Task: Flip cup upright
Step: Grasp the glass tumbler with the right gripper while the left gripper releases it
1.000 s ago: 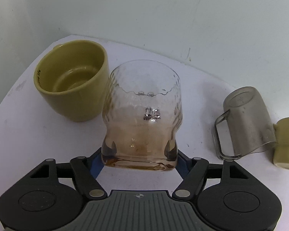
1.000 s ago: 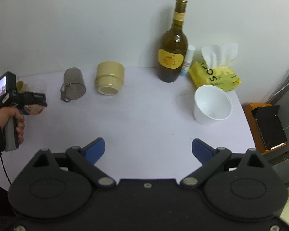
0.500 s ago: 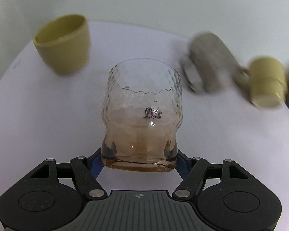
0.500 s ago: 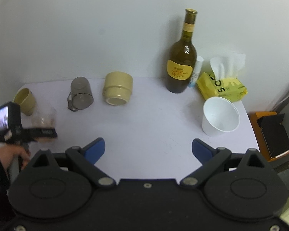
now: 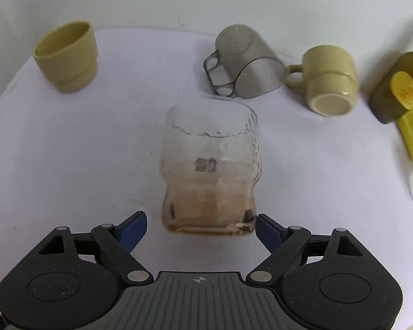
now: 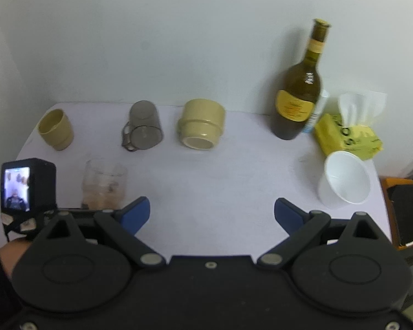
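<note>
A clear dimpled glass tumbler with an amber base (image 5: 210, 165) stands upright on the white table, mouth up; it also shows in the right wrist view (image 6: 104, 183). My left gripper (image 5: 201, 229) is open, its blue pads either side of the glass base and apart from it. My right gripper (image 6: 212, 216) is open and empty above the table's front middle. A smoky plastic mug (image 5: 245, 63) and a beige ceramic mug (image 5: 329, 82) lie on their sides at the back.
A small beige cup (image 5: 67, 56) stands upright at the back left. A wine bottle (image 6: 300, 96), a yellow tissue pack (image 6: 347, 134) and a white paper cup (image 6: 344, 181) stand at the right. The table's right edge (image 6: 382, 209) is close to the paper cup.
The left gripper carried the glass away from the beige cup toward the table's middle, set it down and opened. The right gripper moved slightly.
</note>
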The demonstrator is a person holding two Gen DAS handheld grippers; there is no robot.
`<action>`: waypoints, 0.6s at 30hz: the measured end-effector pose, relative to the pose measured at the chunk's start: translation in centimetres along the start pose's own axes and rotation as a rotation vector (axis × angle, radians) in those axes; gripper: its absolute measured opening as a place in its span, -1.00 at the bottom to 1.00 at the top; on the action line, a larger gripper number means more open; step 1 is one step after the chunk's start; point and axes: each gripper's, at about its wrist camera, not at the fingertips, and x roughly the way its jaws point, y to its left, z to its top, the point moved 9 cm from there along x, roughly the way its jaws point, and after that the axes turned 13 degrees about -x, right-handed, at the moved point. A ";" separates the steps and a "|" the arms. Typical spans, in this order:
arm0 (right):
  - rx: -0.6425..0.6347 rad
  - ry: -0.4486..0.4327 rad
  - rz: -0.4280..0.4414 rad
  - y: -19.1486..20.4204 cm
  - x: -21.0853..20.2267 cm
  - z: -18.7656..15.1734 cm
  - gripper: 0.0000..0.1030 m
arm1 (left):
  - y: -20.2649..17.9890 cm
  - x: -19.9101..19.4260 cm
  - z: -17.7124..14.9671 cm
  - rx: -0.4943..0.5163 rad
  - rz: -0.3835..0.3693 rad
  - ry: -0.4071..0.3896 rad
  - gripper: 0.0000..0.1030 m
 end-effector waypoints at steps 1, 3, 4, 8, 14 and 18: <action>-0.009 0.002 0.009 0.7 0.8 0.2 0.89 | 0.5 -0.9 -0.1 0.009 -0.010 -0.010 0.66; -0.024 0.007 0.027 1.9 2.2 0.4 0.89 | 1.4 -2.3 -0.1 0.014 -0.034 -0.013 0.67; -0.034 0.012 0.038 2.7 3.1 0.6 0.89 | 2.1 -3.4 -0.2 0.013 -0.055 -0.012 0.67; -0.048 0.041 0.097 6.2 5.8 1.2 0.89 | 6.2 -7.2 0.7 -0.027 -0.082 -0.056 0.71; -0.060 0.089 0.187 13.2 10.0 2.0 0.89 | 14.3 -10.1 3.7 -0.102 -0.005 -0.127 0.79; -0.024 0.118 0.192 17.0 12.7 2.3 0.89 | 17.9 -11.4 5.4 -0.122 0.005 -0.148 0.80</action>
